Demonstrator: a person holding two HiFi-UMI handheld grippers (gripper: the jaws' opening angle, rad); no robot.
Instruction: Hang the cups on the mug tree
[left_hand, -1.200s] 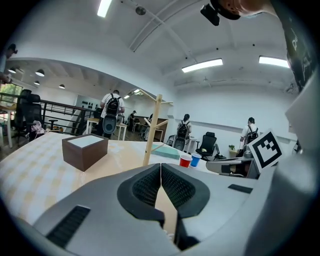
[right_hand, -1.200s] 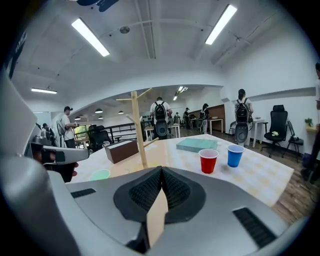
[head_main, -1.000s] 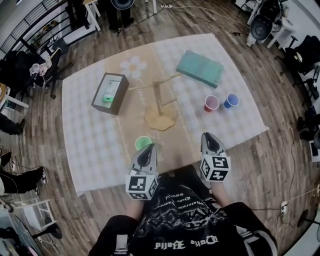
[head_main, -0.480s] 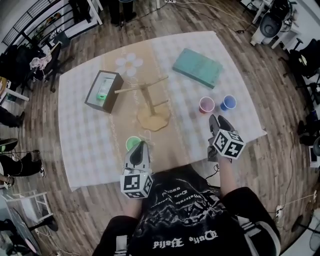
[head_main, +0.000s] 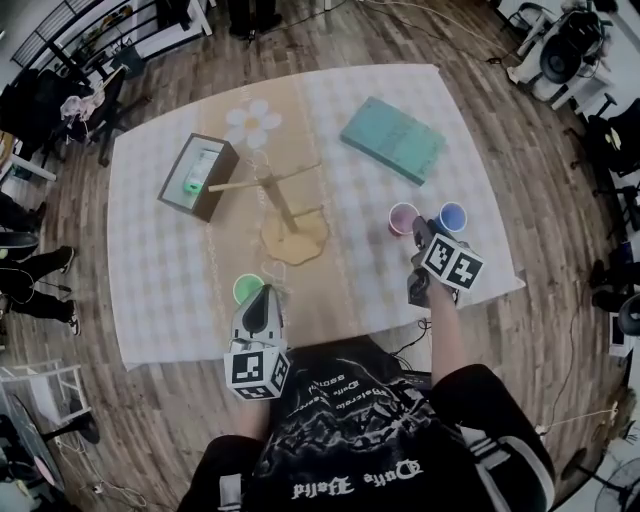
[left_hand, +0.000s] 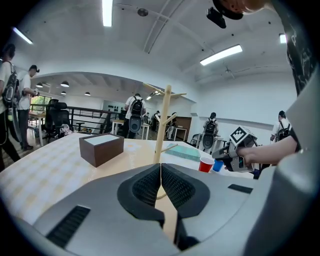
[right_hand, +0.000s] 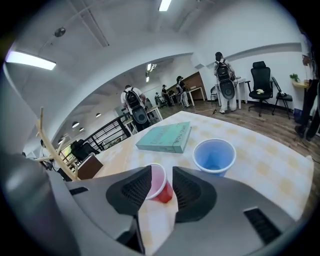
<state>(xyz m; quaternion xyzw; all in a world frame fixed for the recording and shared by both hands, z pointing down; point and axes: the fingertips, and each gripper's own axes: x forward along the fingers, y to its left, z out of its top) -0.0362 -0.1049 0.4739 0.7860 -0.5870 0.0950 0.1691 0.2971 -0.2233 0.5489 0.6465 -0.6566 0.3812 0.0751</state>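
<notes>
Pale checked cloth-covered surface (head_main: 150, 270) is lying over a wood-plank floor (head_main: 80, 330) in an open office.

Change: the right gripper (head_main: 421, 238) is now pointing at the red plastic cup (right_hand: 159, 186), having swung out from beside the person's body. Its jaws, just opened wide and then eased in a little, are standing apart with that cup showing between them, pads not pressing. Judged: the first grasp is only beginning.

Left gripper (head_main: 264, 296): jaws together, empty, hovering just beside the green plastic cup (head_main: 247, 289).

Count:
- Cups: three, the red one, the green one and a blue plastic cup (head_main: 452, 215).
- Wooden mug tree (head_main: 287, 208): one, pegs bare.
- Teal book (head_main: 393, 140): one.
- Brown open box (head_main: 197, 176): one.
</notes>
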